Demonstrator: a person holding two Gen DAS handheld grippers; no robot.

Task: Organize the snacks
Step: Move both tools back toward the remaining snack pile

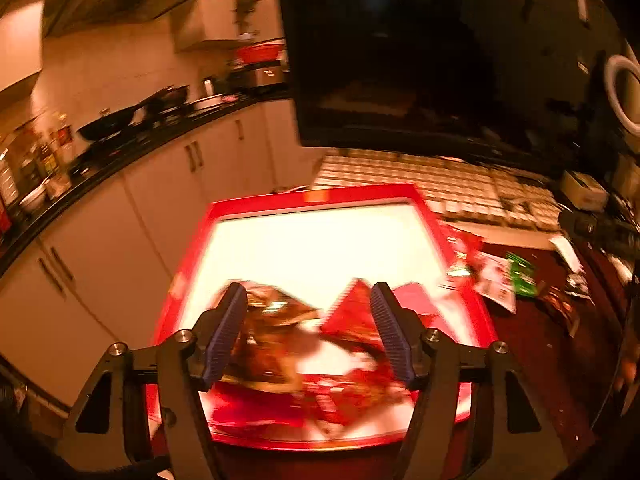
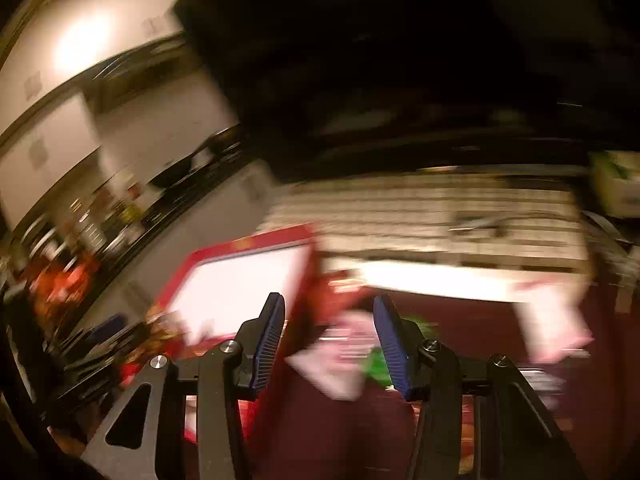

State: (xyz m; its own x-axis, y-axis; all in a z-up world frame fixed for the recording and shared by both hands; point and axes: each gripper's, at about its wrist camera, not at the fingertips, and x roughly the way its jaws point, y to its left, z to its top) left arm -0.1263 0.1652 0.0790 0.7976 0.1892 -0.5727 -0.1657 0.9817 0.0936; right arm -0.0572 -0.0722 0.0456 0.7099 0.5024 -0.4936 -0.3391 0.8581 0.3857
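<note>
While both views blur, left gripper [image 1: 308,300] reads released, jaws wide, nothing gripped, above red and brown packets [image 1: 320,360] heaped at tray [image 1: 312,196] near end. Right gripper [image 2: 328,320] also released, over dark table [image 2: 460,320], beside tray's right rim. Pale packet [image 2: 340,360] and green packet [image 2: 376,364] (smeared) lie below on table.

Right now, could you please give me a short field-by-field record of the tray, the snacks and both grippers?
tray: red tray with a white floor, on the dark red table
in tray: pile of red and brown snack packets at its near end
outside tray: loose packets on the table to its right, one green packet
left gripper: open, above the pile, holding nothing
right gripper: open, over the loose packets beside the tray
image quality: right wrist view heavily blurred
</note>
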